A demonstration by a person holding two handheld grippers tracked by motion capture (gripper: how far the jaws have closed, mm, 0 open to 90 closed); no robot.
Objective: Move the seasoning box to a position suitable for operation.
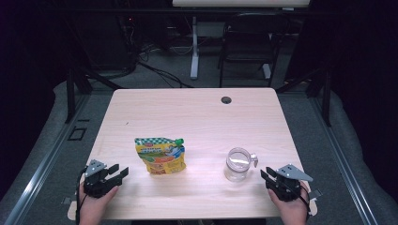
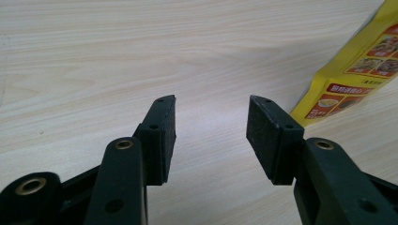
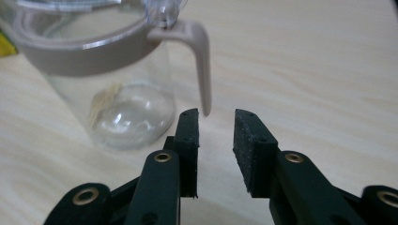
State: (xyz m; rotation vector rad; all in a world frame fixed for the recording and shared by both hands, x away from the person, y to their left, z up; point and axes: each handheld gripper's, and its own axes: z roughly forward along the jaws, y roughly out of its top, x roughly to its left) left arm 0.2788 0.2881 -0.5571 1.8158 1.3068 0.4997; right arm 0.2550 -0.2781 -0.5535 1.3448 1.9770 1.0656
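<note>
A wooden table carries a yellow food pouch and a clear glass jar with a beige handle. The pouch lies left of the table's middle, toward the near edge; the jar stands right of the middle, also toward the near edge, well apart from the pouch.

The left gripper rests near the near left corner, held by a hand, its jaws parted with nothing between them. In the left gripper view the pouch's corner lies just beyond the right-hand jaw, apart from it.

The right gripper sits by the near right corner, just beside the jar. Its jaws stand narrowly apart and empty; in the right gripper view the jar's handle hangs just ahead of the gap.
</note>
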